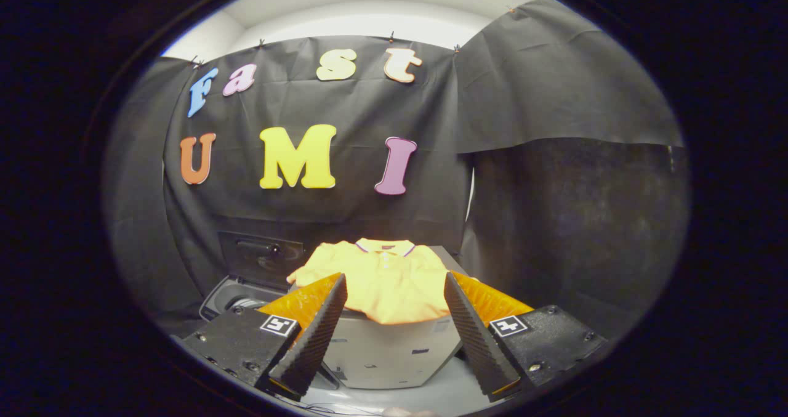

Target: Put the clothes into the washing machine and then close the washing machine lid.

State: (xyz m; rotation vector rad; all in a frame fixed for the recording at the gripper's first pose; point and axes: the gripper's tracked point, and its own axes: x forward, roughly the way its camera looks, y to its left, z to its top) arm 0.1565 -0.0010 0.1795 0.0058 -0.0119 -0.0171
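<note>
The gripper [394, 291] is spread wide and holds nothing. Lower centre of the frame, a yellow shirt [383, 278] lies draped over a grey box [388, 352] just beyond the fingers. To its left, the washing machine [237, 297] sits with its lid [261, 257] raised against the black cloth wall [345, 214].

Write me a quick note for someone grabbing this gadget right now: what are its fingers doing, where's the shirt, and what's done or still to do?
Gripper: open, fingers spread wide, holding nothing.
Yellow polo shirt: draped over a grey box, just ahead of the fingers and seen between them, untouched.
Washing machine: beside and behind the box, on the left finger's side; its lid stands open and the dark drum opening shows.
Done: nothing yet.
Left: close on the shirt, carry it over to the drum, drop it in, then shut the lid.
</note>
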